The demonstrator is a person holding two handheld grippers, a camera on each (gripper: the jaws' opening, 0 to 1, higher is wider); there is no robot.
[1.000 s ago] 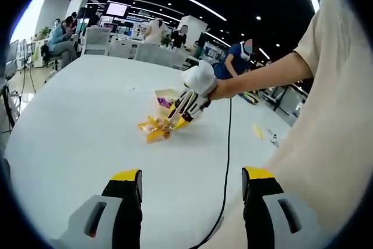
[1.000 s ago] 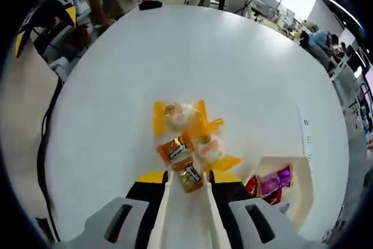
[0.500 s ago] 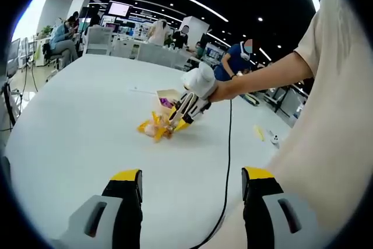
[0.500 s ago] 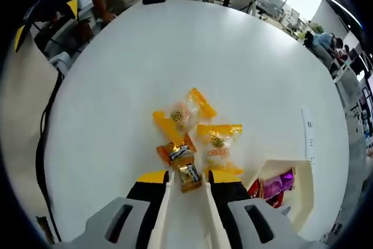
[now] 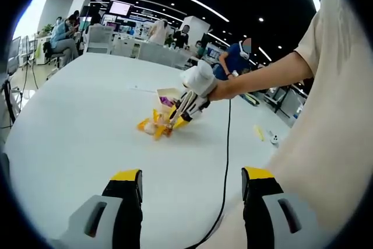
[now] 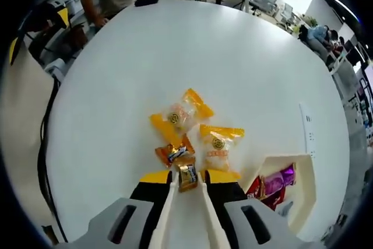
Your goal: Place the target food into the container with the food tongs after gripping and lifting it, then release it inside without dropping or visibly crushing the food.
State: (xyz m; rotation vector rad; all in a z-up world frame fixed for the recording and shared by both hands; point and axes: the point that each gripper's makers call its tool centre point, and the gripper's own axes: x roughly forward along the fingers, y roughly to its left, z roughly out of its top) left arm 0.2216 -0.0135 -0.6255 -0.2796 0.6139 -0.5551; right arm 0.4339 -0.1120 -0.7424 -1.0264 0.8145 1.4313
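the right tool (image 6: 187, 174) holds cream tongs (image 6: 166, 217) whose tips pinch a small brown snack packet (image 6: 187, 176) just above the white surface (image 6: 175, 45), beside three orange packets (image 6: 217, 144). the cream container (image 6: 298, 188) lies near, to the right. the left tool (image 5: 191, 186) hangs wide open, holding nothing.

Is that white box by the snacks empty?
No, in the right gripper view the white box already holds a purple packet and a red packet.
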